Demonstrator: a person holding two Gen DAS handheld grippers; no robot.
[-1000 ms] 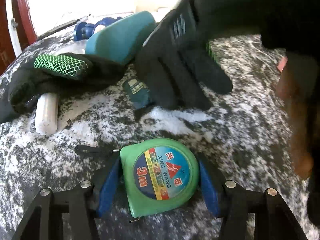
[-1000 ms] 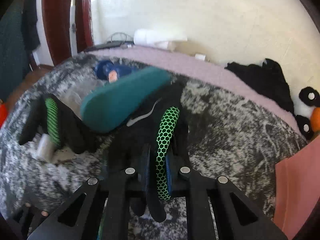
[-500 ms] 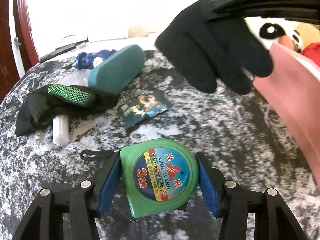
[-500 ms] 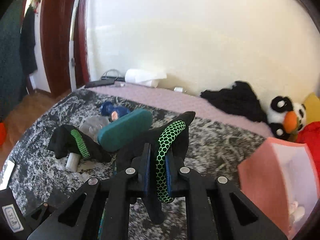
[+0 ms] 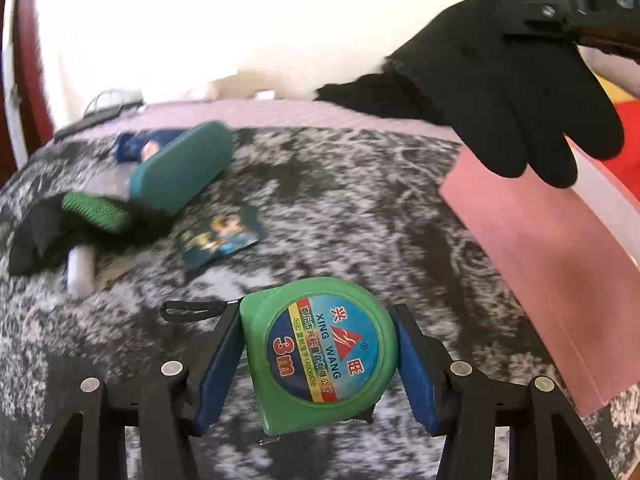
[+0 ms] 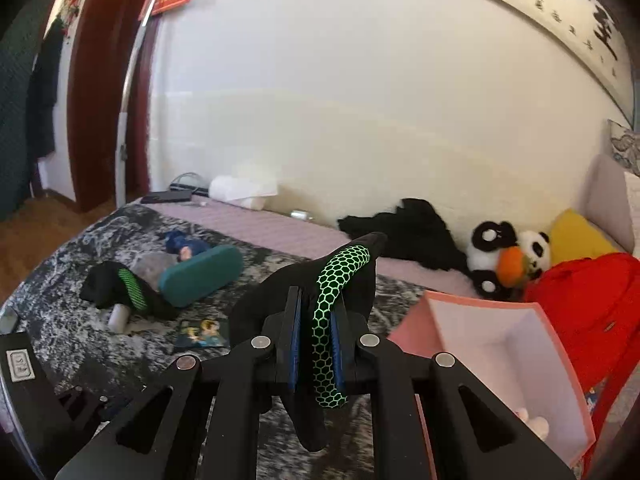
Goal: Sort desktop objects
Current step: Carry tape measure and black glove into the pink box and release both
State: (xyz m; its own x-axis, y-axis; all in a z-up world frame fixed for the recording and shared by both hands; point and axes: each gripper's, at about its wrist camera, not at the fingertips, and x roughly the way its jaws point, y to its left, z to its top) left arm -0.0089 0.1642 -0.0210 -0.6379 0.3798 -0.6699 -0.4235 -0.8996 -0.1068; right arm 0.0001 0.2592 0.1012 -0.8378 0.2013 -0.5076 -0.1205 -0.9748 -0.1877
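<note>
Tape measure and glove held above the bed

Tape measure (image 5: pixel 320 346) sits clamped between the blue pads of the left gripper (image 5: pixel 316 364), round label face up, its black strap trailing past the left finger. Right gripper (image 6: pixel 315 346) pinches the black glove (image 6: pixel 340 280) by its green honeycomb strip; the glove's long axis runs along the fingers, cuff pointing away beyond the tips. Pink box (image 6: pixel 500 344) stands open just right of them.

Glossy plastic tape measure (image 5: pixel 320 344), cloth glove (image 6: pixel 336 304)
</note>
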